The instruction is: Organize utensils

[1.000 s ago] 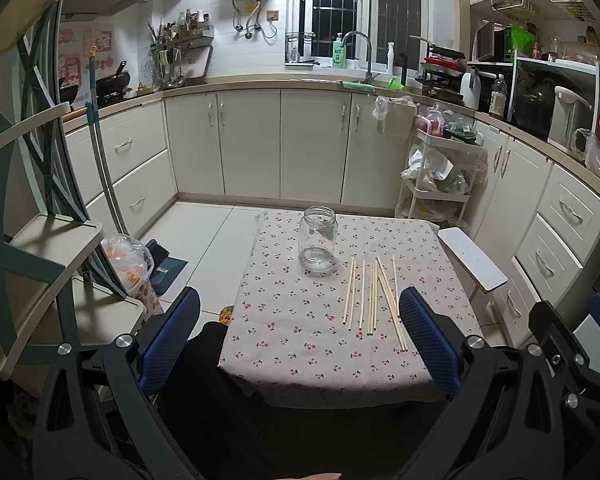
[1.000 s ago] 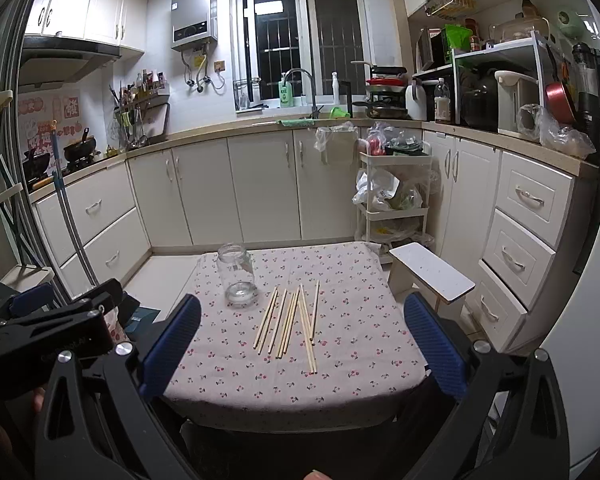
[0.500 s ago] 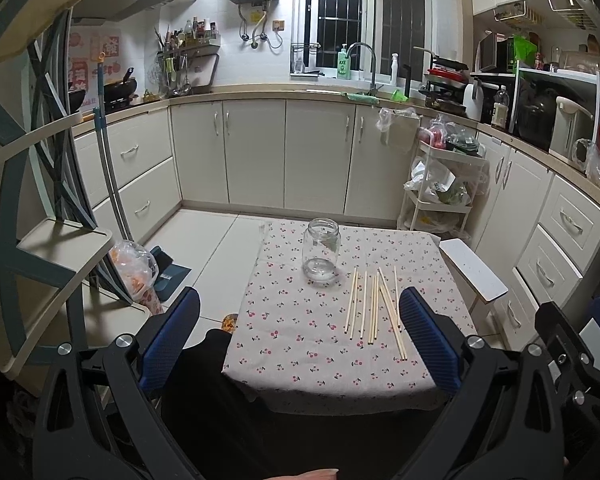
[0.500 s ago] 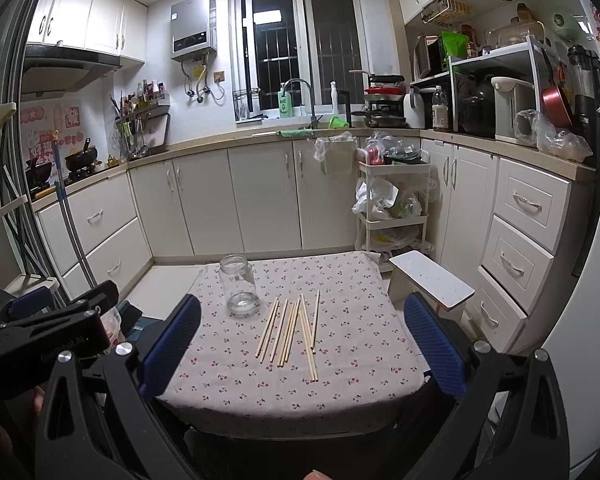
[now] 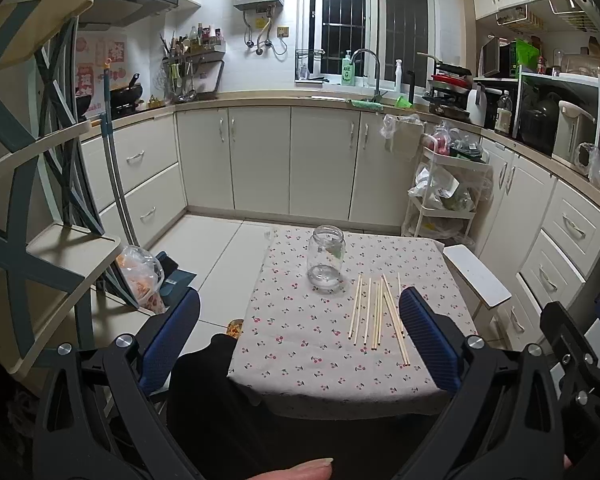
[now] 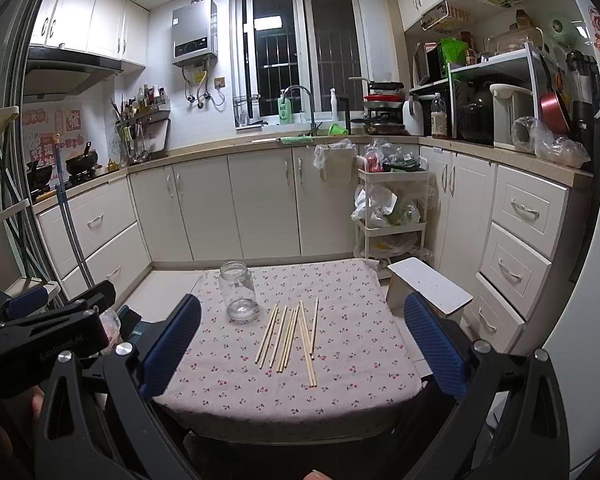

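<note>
Both your grippers hang above the near edge of the table (image 5: 300, 360), holding nothing. Your left gripper (image 5: 300, 338) has its blue pads spread wide apart, and your right gripper (image 6: 302, 346) is spread just as wide. The chopsticks (image 6: 292, 334) lie loose on the flowered cloth, roughly side by side, a couple crossing at a slant. The glass jar (image 6: 239, 294) stands upright just to their left, near their far ends. A white stool (image 6: 428, 286) sits beside the table's right edge.
</note>
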Demonstrator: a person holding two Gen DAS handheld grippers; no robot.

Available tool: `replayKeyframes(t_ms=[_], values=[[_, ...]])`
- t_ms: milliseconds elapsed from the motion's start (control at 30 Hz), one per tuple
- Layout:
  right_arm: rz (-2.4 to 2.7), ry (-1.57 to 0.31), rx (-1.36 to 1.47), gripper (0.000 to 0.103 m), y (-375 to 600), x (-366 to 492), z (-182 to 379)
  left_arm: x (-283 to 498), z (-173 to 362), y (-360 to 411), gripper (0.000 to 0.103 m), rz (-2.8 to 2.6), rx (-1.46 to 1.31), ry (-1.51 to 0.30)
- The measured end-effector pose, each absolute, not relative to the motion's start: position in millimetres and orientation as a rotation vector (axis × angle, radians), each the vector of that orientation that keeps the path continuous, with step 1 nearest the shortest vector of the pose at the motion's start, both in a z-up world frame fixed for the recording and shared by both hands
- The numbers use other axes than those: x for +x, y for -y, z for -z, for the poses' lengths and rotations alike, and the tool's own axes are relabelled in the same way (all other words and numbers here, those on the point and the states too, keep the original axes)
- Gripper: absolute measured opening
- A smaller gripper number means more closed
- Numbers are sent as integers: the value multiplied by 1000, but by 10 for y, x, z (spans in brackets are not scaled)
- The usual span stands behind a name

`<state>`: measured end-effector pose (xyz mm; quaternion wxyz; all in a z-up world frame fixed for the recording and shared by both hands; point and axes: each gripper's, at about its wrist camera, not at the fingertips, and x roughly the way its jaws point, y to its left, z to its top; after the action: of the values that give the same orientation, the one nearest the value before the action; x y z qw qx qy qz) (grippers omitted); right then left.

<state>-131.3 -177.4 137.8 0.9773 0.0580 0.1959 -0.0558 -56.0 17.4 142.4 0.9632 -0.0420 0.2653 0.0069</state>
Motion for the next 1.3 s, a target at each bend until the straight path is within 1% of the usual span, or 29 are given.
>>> replayKeyframes(t_ms=[400,1300], values=[[121,-370,116,98,1773,-1341,-1443,-592,-1466,-186,96,-13,-92,-520],[117,-383,121,98,1757,-1343,-1428,-607,-1459,-201,96,-11,-95,-527]])
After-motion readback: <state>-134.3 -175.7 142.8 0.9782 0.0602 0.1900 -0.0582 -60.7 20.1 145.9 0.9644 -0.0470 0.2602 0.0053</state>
